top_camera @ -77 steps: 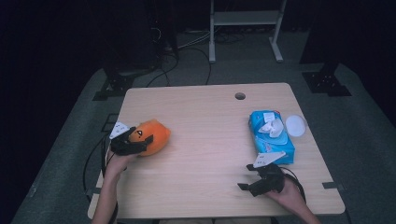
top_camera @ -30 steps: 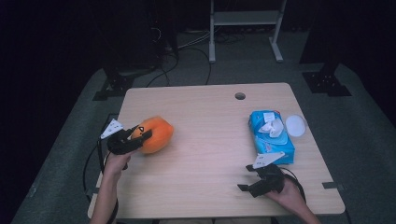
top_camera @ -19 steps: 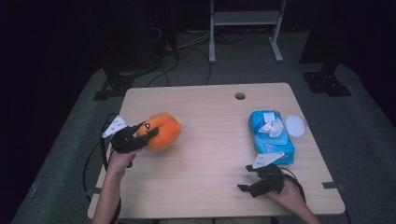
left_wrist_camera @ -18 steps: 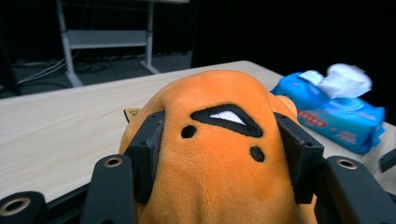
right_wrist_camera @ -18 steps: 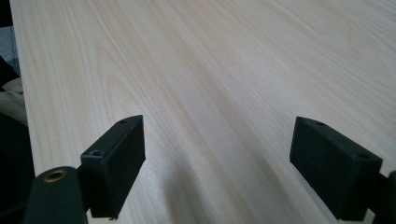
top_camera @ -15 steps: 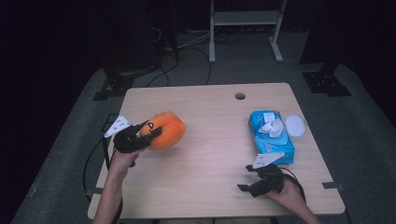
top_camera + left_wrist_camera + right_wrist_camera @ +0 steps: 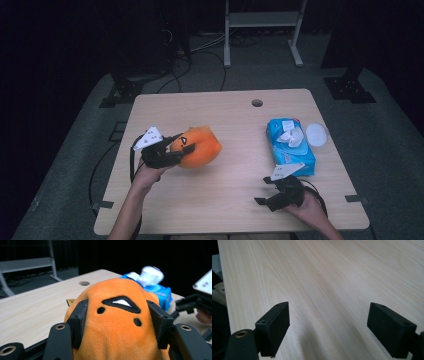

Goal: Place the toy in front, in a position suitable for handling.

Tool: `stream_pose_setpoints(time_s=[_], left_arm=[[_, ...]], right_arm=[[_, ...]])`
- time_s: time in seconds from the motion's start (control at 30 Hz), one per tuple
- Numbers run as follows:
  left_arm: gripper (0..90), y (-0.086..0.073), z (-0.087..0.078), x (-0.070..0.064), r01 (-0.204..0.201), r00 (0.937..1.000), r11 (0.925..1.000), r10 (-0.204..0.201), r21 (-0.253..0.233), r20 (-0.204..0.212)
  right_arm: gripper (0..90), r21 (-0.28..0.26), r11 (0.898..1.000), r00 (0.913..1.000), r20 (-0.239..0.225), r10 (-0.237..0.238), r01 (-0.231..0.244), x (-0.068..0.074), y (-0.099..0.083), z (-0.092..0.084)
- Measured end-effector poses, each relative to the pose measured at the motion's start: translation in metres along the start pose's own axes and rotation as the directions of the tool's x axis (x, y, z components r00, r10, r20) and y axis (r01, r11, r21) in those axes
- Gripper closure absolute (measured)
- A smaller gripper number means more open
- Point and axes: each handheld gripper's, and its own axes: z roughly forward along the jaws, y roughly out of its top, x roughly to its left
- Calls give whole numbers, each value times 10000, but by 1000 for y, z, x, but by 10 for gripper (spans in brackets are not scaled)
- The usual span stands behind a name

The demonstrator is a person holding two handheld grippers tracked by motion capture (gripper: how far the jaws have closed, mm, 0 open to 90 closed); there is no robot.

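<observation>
So the left gripper (image 7: 172, 150) is clamped on the orange plush (image 7: 200, 146), one jaw squeezing each side of its stitched face, and it sits straight ahead of the claw, off the table (image 7: 225, 200). Way off to its right, the right gripper (image 7: 270, 192) rests near the blue wipes pack (image 7: 292, 150), jaws wide apart on nothing. Light wood top, dark room around it.

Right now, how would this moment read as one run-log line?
left hand-held gripper: shut on orange plush toy | right hand-held gripper: open, nothing between jaws, near blue wipes pack | table
</observation>
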Motion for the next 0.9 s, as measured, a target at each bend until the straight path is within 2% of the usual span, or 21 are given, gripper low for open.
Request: stream_pose_setpoints(time_s=[0.13,0.3,0.47,0.7,0.87,0.9], left_arm=[[428,-5,16,-13,-181,9987,9992,164,364,474],[428,-11,34,-29,-396,9940,9969,324,675,1048],[428,-17,48,-42,-422,9889,9960,304,788,1451],[425,-23,61,-57,-648,9812,9940,474,881,1870],[421,-30,67,-58,-334,9801,9957,156,867,1981],[420,-35,70,-56,-104,9777,9953,-100,960,2098]], right_arm=[[172,-2,10000,10000,17,-31,31,0,0,0],[171,-2,10000,10000,16,-41,41,0,0,0],[171,32,10000,10000,22,-40,40,0,0,0],[172,81,9999,10000,13,-72,72,0,0,0],[172,114,9999,10000,26,-96,96,0,0,0],[172,125,9999,10000,24,-93,93,0,-1,0]])
